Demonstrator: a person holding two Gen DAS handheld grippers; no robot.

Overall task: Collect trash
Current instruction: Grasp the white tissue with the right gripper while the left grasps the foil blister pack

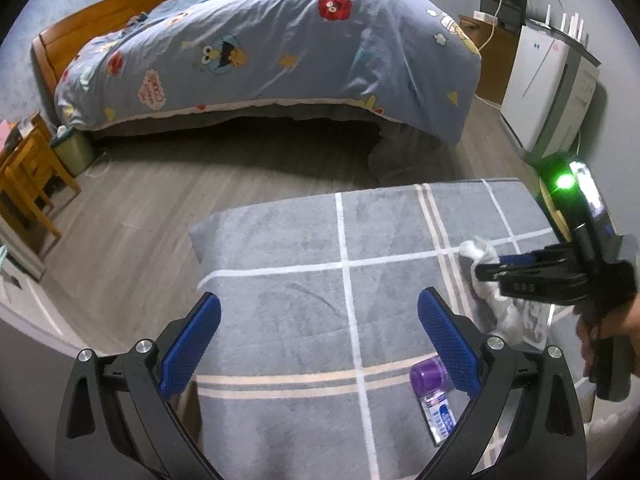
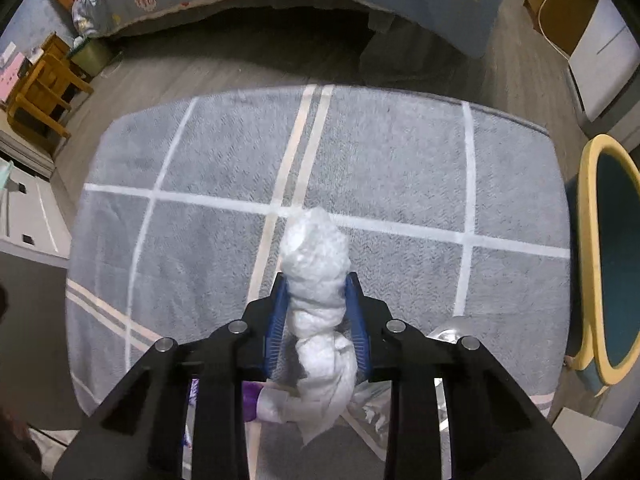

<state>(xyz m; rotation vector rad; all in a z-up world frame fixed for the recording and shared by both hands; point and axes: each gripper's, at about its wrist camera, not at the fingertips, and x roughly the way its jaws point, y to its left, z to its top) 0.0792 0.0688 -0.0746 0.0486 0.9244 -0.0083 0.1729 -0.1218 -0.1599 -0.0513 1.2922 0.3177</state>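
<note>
Bedroom, grey wood floor, with a grey checked rug [image 2: 400, 152] spread beside the bed [image 1: 280, 48].

Twisted white tissue wad [image 2: 316, 280] pinched between the blue pads of the right gripper [image 2: 316, 308], clamped around its middle, upper end sticking out past the fingertips, lower tail dangling toward the rug. Appears lifted clear of the pile, though contact at the tail cannot be ruled out. Left gripper [image 1: 320, 344] spread wide, holding nothing, hovering low over the rug.

Small purple-capped bottle [image 1: 434, 396] lying on its side on the rug, just beside the left gripper's right finger. Probably the next item to collect.

Step in hand, by judgement: carrying the tissue off to a bin. Likely candidate: the green bin [image 1: 74, 152] at the bed's far corner, well apart across open floor. Next move calls for keeping the squeeze firm, since soft paper slips, and swinging left.

Rug edges near on all sides; yellow-rimmed object [image 2: 600, 260] just off the right edge, wooden chair [image 1: 28, 176] near the bin. Plenty of bare floor between.
</note>
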